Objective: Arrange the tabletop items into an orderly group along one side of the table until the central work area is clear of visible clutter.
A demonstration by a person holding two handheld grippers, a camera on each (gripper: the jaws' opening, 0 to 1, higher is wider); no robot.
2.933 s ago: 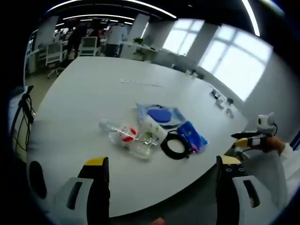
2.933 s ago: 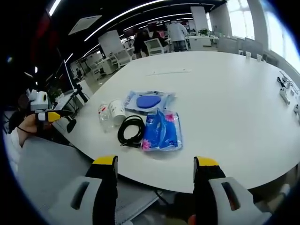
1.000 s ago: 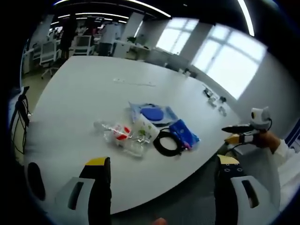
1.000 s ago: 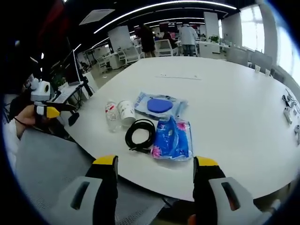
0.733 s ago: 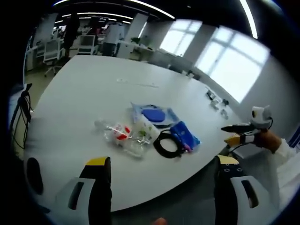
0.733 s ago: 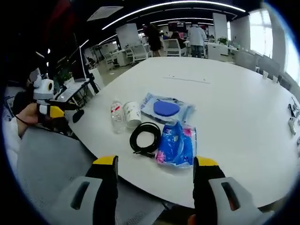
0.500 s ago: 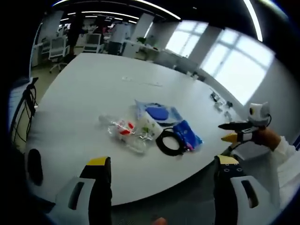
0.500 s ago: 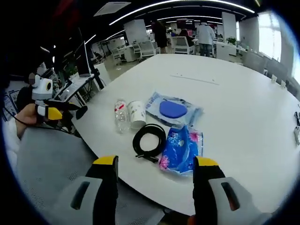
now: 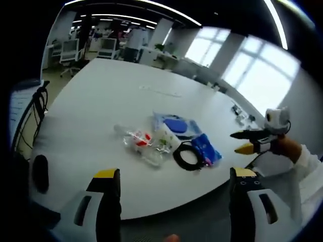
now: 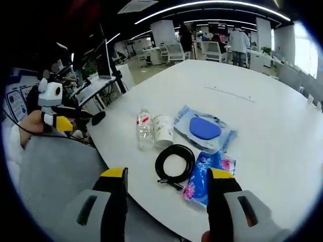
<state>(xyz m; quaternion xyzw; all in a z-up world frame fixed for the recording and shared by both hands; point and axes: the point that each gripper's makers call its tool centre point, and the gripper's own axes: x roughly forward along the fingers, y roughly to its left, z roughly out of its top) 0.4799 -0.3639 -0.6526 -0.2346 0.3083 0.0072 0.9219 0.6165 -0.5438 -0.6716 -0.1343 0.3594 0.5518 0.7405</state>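
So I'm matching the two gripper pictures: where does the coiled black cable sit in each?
Left gripper view: coiled black cable lies right of centre, near the table's close edge.
Right gripper view: the cable lies just below centre.
Shared landmark: the blue patterned packet, right beside the cable in both views.

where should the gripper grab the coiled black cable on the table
Probably across the near arc of the black cable, coming straight down from above. It lies flat as an open loop, so one jaw can drop inside the ring and the other outside. That arc lies clear of the blue packet.
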